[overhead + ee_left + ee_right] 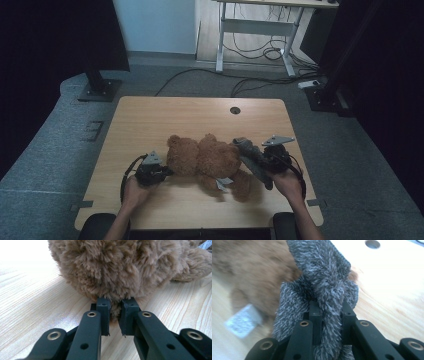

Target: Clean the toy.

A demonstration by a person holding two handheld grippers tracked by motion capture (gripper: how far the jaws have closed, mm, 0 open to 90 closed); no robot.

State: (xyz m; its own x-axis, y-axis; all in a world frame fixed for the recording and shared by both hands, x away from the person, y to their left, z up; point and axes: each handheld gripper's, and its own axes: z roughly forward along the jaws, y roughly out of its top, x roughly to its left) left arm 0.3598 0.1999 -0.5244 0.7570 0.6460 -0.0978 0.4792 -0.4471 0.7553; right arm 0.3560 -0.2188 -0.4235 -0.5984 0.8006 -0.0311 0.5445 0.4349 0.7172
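A brown teddy bear [210, 157] lies on the wooden table [150, 120], head toward the left. My left gripper [169, 171] is at the bear's head; in the left gripper view it [115, 306] is shut on a tuft of the bear's fur [120, 265]. My right gripper [261, 160] at the bear's right side is shut on a grey fuzzy piece of fabric [249, 152], lifted a little off the table. In the right gripper view the grey fabric [322, 272] bunches between the jaws of the gripper [329, 307], with the bear [254, 272] blurred behind.
A white tag [223, 183] hangs from the bear's lower side and appears as a tag [242, 320] in the right gripper view. A cable hole [235, 110] sits near the table's far edge. Black stands [97, 82] and another desk [260, 30] stand on the floor beyond.
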